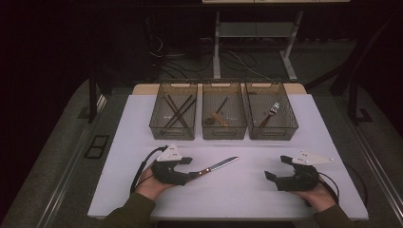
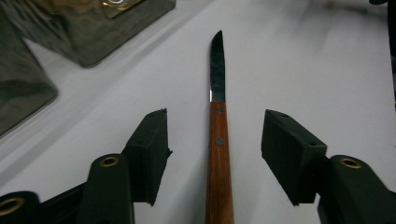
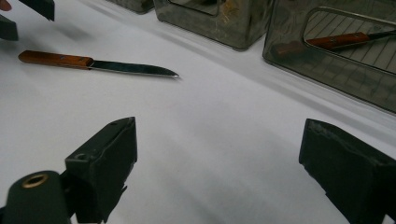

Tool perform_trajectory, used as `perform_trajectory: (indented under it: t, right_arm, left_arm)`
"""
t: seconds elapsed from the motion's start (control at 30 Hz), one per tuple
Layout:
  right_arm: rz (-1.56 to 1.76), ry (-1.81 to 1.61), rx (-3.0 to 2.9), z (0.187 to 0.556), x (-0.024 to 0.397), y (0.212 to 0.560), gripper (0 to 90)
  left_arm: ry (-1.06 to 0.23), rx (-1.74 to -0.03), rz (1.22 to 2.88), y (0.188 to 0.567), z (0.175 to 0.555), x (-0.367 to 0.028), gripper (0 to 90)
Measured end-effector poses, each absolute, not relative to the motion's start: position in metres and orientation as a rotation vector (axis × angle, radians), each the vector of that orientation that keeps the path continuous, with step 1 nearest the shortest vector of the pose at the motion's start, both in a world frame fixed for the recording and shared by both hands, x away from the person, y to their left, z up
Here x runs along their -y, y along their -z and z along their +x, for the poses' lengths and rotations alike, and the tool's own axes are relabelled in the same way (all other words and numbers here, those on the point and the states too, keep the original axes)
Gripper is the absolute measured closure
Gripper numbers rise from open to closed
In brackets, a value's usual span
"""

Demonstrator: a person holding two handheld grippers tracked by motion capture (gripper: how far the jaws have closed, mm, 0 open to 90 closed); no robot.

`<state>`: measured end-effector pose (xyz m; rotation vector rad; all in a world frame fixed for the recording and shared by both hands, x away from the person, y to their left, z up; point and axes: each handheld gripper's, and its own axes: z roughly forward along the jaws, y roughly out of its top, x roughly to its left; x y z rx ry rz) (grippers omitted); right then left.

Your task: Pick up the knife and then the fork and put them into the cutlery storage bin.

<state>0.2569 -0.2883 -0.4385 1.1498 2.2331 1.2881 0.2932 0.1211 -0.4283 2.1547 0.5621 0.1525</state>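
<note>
Two grippers rest over a white table (image 1: 247,190). The left gripper (image 2: 212,156) straddles the wooden handle of a knife (image 2: 218,140) lying flat, pads not yet touching; next, squeeze onto the handle. The right gripper (image 3: 219,163) hovers spread, holding nothing.

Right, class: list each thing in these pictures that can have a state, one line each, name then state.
Knife: lying flat on the table, handle between the left gripper's jaws, not gripped.
Left gripper: open, pads clear of the handle.
Right gripper: open, nothing between its jaws.
Left bin: upright, open-topped, holding long dark sticks.
Middle bin: upright, open-topped, holding wooden utensils.
Right bin: upright, open-topped, holding a wooden-handled utensil.
</note>
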Motion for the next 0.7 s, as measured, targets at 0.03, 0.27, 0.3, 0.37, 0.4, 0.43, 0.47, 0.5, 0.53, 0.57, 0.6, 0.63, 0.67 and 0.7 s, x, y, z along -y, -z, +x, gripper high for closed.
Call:
perform_trajectory:
  t: [0.03, 0.27, 0.3, 0.37, 0.4, 0.43, 0.47, 0.5, 0.53, 0.57, 0.6, 0.63, 0.67, 0.7]
  right_arm:
    - [1.151, -1.286, -2.236, 0.257, 0.288, 0.439, 11.6]
    - [1.146, -1.282, -2.236, 0.257, 0.288, 0.438, 11.6]
    - [1.147, -1.283, -2.236, 0.257, 0.288, 0.438, 11.6]
    - [1.142, -1.279, -2.237, 0.257, 0.288, 0.438, 11.6]
    - [1.140, -1.278, -2.238, 0.257, 0.288, 0.438, 11.6]
    - [1.139, -1.278, -2.238, 0.256, 0.288, 0.438, 11.6]
    - [1.140, -1.277, -2.238, 0.256, 0.288, 0.438, 11.6]
    - [1.139, -1.276, -2.238, 0.257, 0.288, 0.438, 11.6]
    - [1.138, -1.273, -2.239, 0.256, 0.288, 0.438, 11.6]
    - [1.135, -1.271, -2.239, 0.256, 0.288, 0.438, 11.6]
    - [1.131, -1.271, -2.239, 0.256, 0.288, 0.438, 11.6]
    - [1.129, -1.272, -2.237, 0.256, 0.287, 0.438, 11.6]
    - [1.128, -1.271, -2.236, 0.256, 0.287, 0.438, 11.6]
    - [1.128, -1.271, -2.236, 0.256, 0.287, 0.438, 11.6]
  left_arm:
    - [-0.151, -0.558, 2.164, 0.429, 0.295, -0.118, 46.9]
    - [-0.121, -0.567, 2.228, 0.436, 0.306, -0.096, 60.4]
    - [-0.115, -0.565, 2.238, 0.437, 0.307, -0.094, 61.7]
    - [-0.119, -0.567, 2.254, 0.439, 0.307, -0.089, 64.2]
    - [-0.119, -0.566, 2.262, 0.439, 0.308, -0.088, 65.1]
    - [-0.122, -0.563, 2.268, 0.440, 0.308, -0.086, 65.7]
    - [-0.123, -0.563, 2.276, 0.440, 0.308, -0.085, 66.6]
    - [-0.125, -0.560, 2.280, 0.441, 0.307, -0.084, 67.1]
    - [-0.127, -0.559, 2.283, 0.441, 0.307, -0.084, 67.7]
    - [-0.130, -0.552, 2.296, 0.442, 0.306, -0.083, 68.4]
    - [-0.133, -0.546, 2.301, 0.442, 0.306, -0.083, 69.3]
    - [-0.141, -0.542, 2.305, 0.443, 0.306, -0.082, 70.0]
    - [-0.141, -0.545, 2.306, 0.443, 0.305, -0.082, 70.7]
    - [-0.141, -0.541, 2.311, 0.443, 0.305, -0.082, 71.2]
